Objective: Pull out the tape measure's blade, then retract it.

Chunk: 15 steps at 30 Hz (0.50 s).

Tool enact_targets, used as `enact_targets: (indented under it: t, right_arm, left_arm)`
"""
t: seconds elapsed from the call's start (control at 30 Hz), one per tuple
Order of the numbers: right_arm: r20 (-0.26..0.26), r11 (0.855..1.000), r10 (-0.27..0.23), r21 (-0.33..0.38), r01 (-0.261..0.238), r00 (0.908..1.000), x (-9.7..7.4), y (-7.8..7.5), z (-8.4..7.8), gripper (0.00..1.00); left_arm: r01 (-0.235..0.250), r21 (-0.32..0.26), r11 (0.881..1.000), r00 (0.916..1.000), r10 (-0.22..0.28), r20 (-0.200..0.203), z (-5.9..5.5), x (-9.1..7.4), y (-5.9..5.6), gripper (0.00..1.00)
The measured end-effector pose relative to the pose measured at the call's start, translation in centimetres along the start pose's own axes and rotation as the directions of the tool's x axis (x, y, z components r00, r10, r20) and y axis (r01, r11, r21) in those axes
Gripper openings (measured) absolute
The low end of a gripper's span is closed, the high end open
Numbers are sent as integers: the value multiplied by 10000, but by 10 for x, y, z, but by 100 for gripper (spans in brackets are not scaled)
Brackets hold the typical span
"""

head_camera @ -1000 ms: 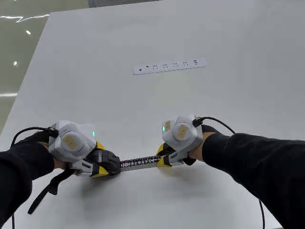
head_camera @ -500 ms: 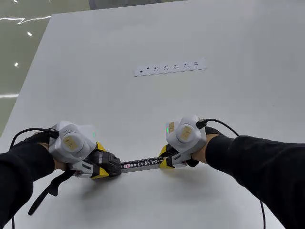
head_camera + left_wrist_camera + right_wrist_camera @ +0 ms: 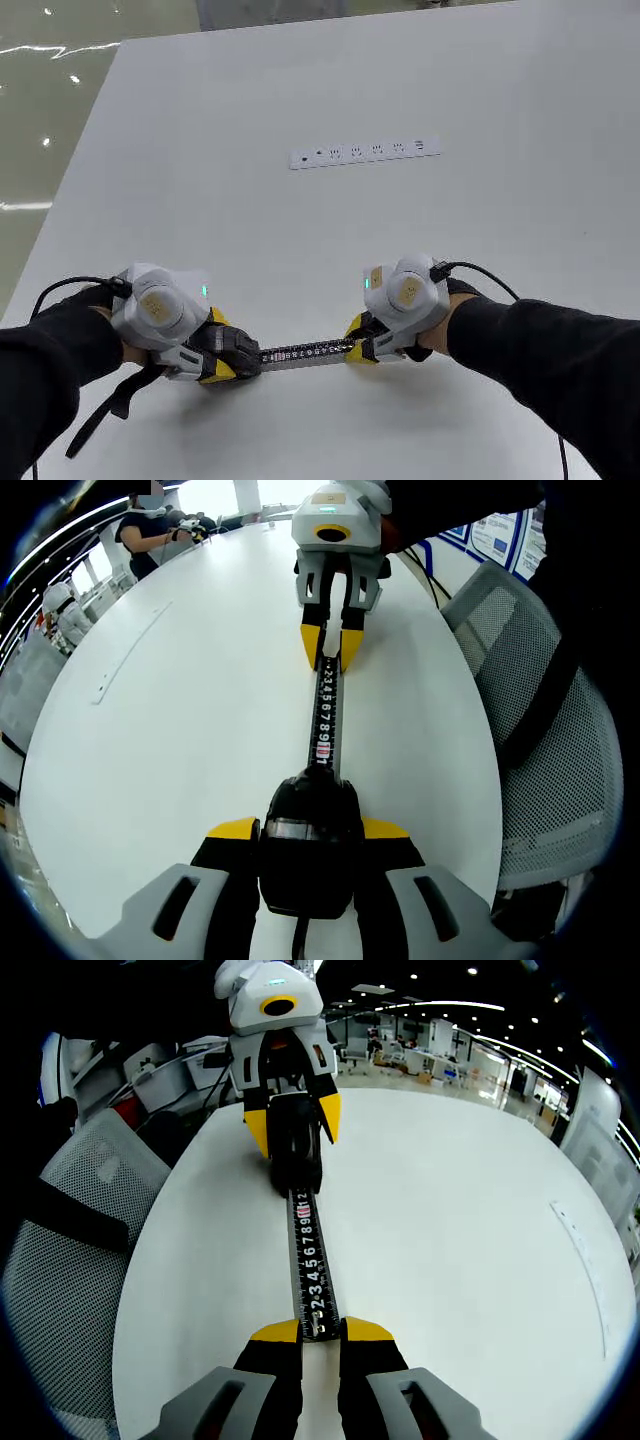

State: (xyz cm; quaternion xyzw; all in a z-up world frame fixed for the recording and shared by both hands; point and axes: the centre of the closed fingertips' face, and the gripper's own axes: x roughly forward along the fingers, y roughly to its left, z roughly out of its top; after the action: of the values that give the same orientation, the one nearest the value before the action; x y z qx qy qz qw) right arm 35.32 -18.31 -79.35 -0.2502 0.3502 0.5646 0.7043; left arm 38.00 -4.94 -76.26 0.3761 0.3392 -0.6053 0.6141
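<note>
My left gripper (image 3: 310,830) is clamped on the black tape measure case (image 3: 310,870), which sits between its yellow-tipped fingers. My right gripper (image 3: 320,1332) pinches the end of the blade (image 3: 309,1255), which runs straight from those fingertips to the case across the white table (image 3: 300,230). The gripper views let me read the blade's numbers and show a mesh chair (image 3: 560,780) beside the table, while the head view shows the sockets of the power strip (image 3: 363,151), well beyond both pairs of fingers. The blade's end hook is hidden between my right fingertips, and in the head view the grey housings cover most of the fingers.
</note>
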Motion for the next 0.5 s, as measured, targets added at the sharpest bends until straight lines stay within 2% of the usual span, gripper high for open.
enact_targets:
  t: [0.5]
  right_arm:
    - [187,9999,-7,139,4,9998,-5,2,-5,8]
  left_arm:
    - [3,-17,10000,10000,-4,-41,0,0,1,31]
